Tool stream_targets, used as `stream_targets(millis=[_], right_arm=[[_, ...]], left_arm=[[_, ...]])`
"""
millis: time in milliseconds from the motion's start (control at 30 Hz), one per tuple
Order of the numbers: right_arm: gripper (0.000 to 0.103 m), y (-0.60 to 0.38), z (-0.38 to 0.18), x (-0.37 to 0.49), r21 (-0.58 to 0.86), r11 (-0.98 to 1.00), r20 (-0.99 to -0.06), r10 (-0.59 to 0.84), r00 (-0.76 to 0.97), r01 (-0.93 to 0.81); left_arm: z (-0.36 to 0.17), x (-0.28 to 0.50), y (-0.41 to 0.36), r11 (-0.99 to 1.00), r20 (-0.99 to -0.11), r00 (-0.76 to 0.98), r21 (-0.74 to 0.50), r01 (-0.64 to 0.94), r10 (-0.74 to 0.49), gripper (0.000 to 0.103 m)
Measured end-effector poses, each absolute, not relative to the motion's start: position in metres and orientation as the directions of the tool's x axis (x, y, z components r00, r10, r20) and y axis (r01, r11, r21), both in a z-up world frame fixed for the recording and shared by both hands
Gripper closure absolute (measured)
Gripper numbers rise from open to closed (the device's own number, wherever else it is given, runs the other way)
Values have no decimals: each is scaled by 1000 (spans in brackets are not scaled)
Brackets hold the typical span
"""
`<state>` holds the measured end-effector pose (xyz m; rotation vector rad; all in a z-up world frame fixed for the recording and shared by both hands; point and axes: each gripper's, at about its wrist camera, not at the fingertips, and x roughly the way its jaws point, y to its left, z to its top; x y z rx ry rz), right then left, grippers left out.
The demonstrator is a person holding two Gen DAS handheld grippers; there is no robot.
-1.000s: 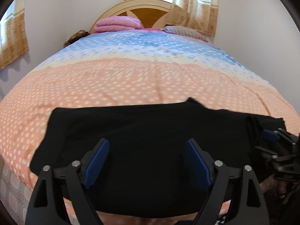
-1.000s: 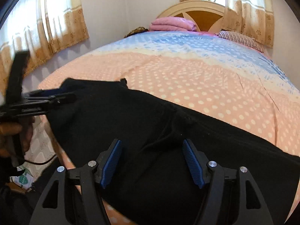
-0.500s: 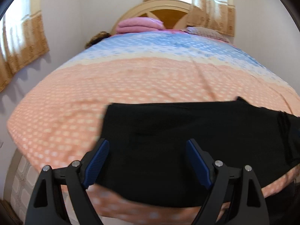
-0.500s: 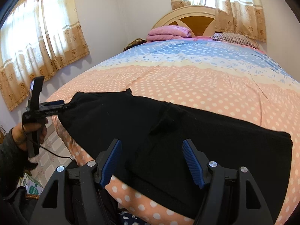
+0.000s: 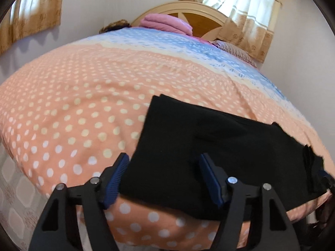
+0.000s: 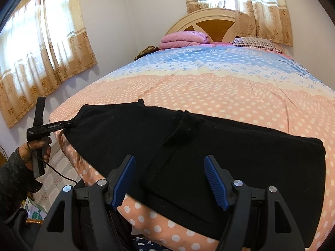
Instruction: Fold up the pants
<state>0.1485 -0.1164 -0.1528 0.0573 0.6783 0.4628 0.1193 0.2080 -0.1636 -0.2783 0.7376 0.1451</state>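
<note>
Lying folded – pants [image 6: 209, 146] near bed [image 6: 230, 87] edge.

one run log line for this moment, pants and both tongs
black fabric pants: flat on polka-dot bed cover | left tongs: closing, pads apart over pants' end | right tongs: open above pants

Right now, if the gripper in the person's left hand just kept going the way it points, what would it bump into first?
Most likely the black pants spread on the dotted bedspread. The left gripper tilts down toward their near end, its jaws closing with nothing yet pinched between them. Depth is hard to judge through this lens.
</note>
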Motion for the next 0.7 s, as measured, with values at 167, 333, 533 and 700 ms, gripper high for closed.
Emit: stream_targets(millis=[167,333,533,700], right_arm=[[33,-113,-157,148,192,899,-603,424,675,-393],[33,-113,-158,148,198,899,-604,425,674,-390],[33,-114,-159,147,197,901,-604,422,676,-386],[33,-117,-159,148,205,903,-605,420,677,-377]], left_arm=[[-162,119,213,949,-682,731,-220,-226,16,47],[-158,122,207,953,-698,714,-179,-245,52,51],[-152,115,212,950,-670,741,-212,-230,30,73],[-127,110,210,941,-601,795,-306,-143,-75,80]])
